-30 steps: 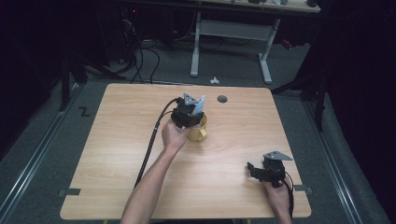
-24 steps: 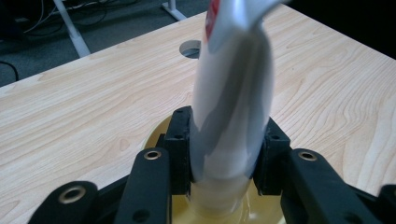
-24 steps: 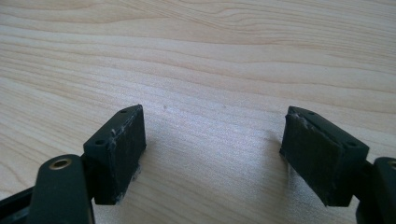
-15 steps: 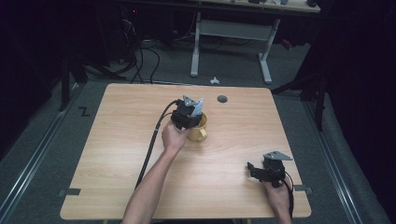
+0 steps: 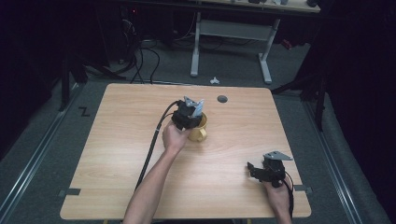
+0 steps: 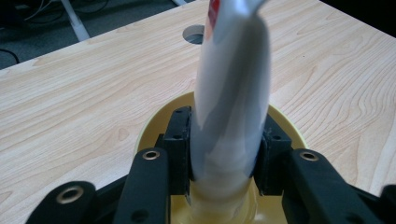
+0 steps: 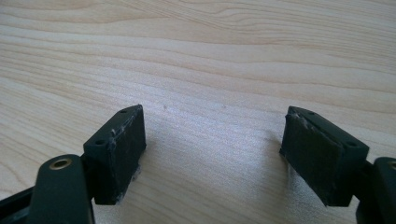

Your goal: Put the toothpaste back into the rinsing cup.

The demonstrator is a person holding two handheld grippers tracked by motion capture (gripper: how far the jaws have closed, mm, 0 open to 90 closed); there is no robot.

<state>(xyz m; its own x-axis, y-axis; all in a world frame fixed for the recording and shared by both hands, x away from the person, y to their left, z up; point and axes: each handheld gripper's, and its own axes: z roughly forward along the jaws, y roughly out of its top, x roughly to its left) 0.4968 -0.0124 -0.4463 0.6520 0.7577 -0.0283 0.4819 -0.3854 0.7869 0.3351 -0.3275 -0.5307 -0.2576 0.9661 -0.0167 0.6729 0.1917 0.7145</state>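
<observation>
Pale wood-grain tabletop (image 5: 116, 154) is seen under dim surroundings, and near its middle a yellow ceramic-looking mug (image 5: 199, 132) stands upright. Over the mug's mouth the left gripper (image 6: 223, 149) is closed on a soft, silvery-white plastic tube (image 6: 231, 93); the tube is judged light, squashy and somewhat slippery, so it is best pinched across its flat sides, low down. Near the table's right front corner, the right gripper (image 7: 210, 154) is held wide open and empty.

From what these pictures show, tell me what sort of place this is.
Probably a lab or workshop: a bare light wooden table with a round cable hole, black cables tangled on the grey floor, and a white-legged workbench behind.
</observation>
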